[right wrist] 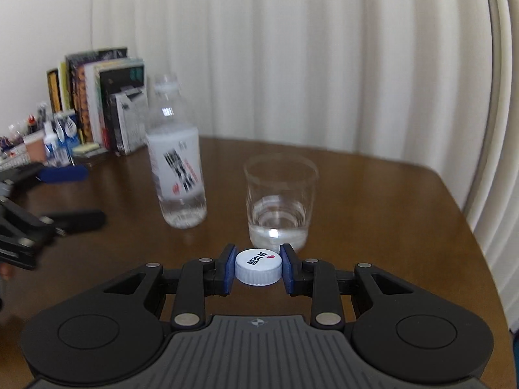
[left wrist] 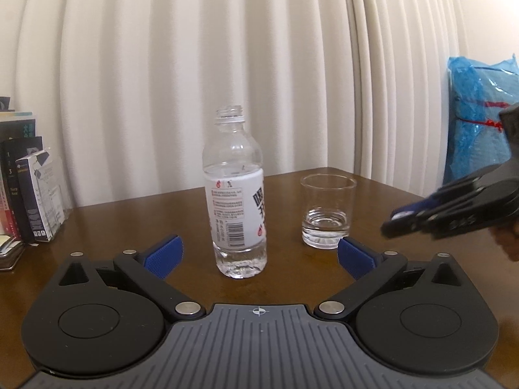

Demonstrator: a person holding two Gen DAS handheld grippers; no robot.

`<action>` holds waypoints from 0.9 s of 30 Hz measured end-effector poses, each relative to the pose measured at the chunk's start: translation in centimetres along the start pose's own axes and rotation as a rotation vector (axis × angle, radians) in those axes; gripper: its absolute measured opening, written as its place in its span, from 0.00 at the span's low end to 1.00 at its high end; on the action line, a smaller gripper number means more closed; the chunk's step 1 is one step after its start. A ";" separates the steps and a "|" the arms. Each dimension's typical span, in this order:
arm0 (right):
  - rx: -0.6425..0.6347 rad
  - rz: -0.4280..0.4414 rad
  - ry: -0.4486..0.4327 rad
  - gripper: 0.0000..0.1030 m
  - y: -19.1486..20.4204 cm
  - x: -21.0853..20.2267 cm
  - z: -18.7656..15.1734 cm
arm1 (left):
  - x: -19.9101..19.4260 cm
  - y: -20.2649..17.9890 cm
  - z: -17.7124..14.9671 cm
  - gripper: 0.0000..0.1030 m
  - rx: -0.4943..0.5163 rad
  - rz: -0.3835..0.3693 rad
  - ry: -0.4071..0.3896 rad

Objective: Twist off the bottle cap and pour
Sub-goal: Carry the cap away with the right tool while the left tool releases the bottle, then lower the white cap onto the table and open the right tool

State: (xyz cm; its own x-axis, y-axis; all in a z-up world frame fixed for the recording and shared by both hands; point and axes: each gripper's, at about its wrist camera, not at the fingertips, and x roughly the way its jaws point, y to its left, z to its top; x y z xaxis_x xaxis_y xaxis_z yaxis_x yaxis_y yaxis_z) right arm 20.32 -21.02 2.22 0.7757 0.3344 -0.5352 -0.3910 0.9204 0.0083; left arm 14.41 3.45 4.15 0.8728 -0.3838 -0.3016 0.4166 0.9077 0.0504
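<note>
An uncapped clear water bottle (left wrist: pixel 236 194) with a white label stands upright on the brown table (left wrist: pixel 129 227), about two-thirds full. My left gripper (left wrist: pixel 259 254) is open wide, its blue pads either side of the bottle's base and a little nearer the camera, apart from it. To the bottle's right stands a drinking glass (left wrist: pixel 327 210) holding a little water. My right gripper (right wrist: pixel 258 267) is shut on the white bottle cap (right wrist: pixel 258 266), held just above the table in front of the glass (right wrist: pixel 279 201). The bottle (right wrist: pixel 176 165) stands left of the glass. The right gripper (left wrist: pixel 402 218) enters the left wrist view from the right.
A row of books and boxes (right wrist: pixel 103 103) lines the back left of the table, with small bottles and clutter (right wrist: pixel 48 142) beside them. A blue plastic bag (left wrist: pixel 480 123) sits at the far right. White curtains hang behind. The table's rounded edge (right wrist: pixel 467 220) curves at the right.
</note>
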 end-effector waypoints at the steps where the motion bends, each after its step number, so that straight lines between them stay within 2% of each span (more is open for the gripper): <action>1: -0.002 -0.011 0.014 0.31 0.0 0.2 -0.4 | -0.1 -0.1 0.0 1.00 -0.001 0.000 0.001; 10: 0.001 -0.048 0.067 0.31 -0.1 1.3 -1.5 | -0.6 -0.4 -0.4 1.00 -0.015 -0.003 0.016; 27: -0.011 -0.070 0.090 0.31 0.0 2.0 -2.2 | -0.5 -0.4 -0.6 1.00 -0.021 -0.004 0.030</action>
State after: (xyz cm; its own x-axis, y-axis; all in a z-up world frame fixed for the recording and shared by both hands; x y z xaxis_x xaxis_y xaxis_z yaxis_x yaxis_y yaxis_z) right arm 20.74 -20.79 -0.69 0.7539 0.2496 -0.6077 -0.3436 0.9382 -0.0409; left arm 13.68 3.36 3.73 0.8632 -0.3824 -0.3297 0.4141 0.9098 0.0290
